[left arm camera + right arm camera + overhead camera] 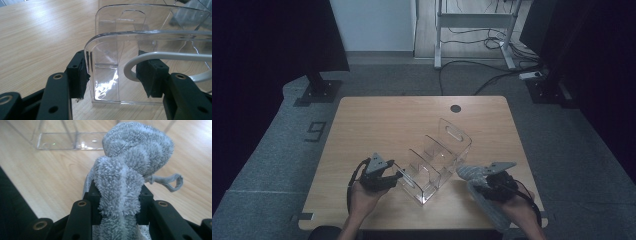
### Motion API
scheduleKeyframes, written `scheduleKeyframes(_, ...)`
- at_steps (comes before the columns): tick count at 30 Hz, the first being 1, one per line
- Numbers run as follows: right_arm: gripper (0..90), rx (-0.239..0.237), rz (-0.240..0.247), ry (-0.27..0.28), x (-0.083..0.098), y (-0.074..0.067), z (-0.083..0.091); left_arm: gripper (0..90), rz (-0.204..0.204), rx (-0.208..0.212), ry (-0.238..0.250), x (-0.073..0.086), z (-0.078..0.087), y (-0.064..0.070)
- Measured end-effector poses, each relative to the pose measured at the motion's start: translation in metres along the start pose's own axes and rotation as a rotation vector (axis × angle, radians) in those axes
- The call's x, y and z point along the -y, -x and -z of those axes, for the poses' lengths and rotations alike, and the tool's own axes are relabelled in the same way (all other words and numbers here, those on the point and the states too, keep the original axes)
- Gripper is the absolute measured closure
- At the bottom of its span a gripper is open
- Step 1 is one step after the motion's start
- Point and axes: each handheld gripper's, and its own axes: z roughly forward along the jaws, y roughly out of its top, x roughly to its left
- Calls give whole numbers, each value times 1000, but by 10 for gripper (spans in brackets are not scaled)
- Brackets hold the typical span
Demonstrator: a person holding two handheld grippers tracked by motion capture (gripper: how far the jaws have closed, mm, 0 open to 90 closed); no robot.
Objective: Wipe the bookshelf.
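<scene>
Lengthwise, towel (pixel 130 170) points toward organizer (pixel 72 141).

My left tool (pixel 398 175) is matte black plastic with blocky, squared pads and brass-ringed screw holes along each arm. A grey three-cornered plate with small holes caps it, and a black cable loops from its rear. My right tool (pixel 476 181) matches: black body, grey plate, brass-rimmed screw holes, black cable. My forearms are bare, unsleeved.
</scene>
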Motion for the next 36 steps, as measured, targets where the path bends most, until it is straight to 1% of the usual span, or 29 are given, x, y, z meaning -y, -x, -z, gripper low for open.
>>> scheduleKeyframes(4,652,31,-22,5,-1,11,10,448,0,1,0,0,0,0)
scheduleKeyframes(7,652,49,-29,7,-3,18,15,447,0,1,0,0,0,0)
scheduleKeyframes(11,652,72,-40,11,-4,27,19,448,-1,1,0,0,0,0)
scheduleKeyframes(17,652,104,-80,10,-4,43,19,447,-3,3,0,0,0,-1)
scheduleKeyframes(22,649,138,-117,6,0,58,15,447,-5,4,-1,0,0,-1)
scheduleKeyframes(29,644,165,-173,12,7,78,3,447,-8,7,-4,-1,0,-2)
scheduleKeyframes(34,642,168,-203,12,10,86,-11,447,-11,9,-3,-1,0,-2)
scheduleKeyframes(36,638,170,-205,2,12,88,-18,447,-12,9,-5,-1,0,-3)
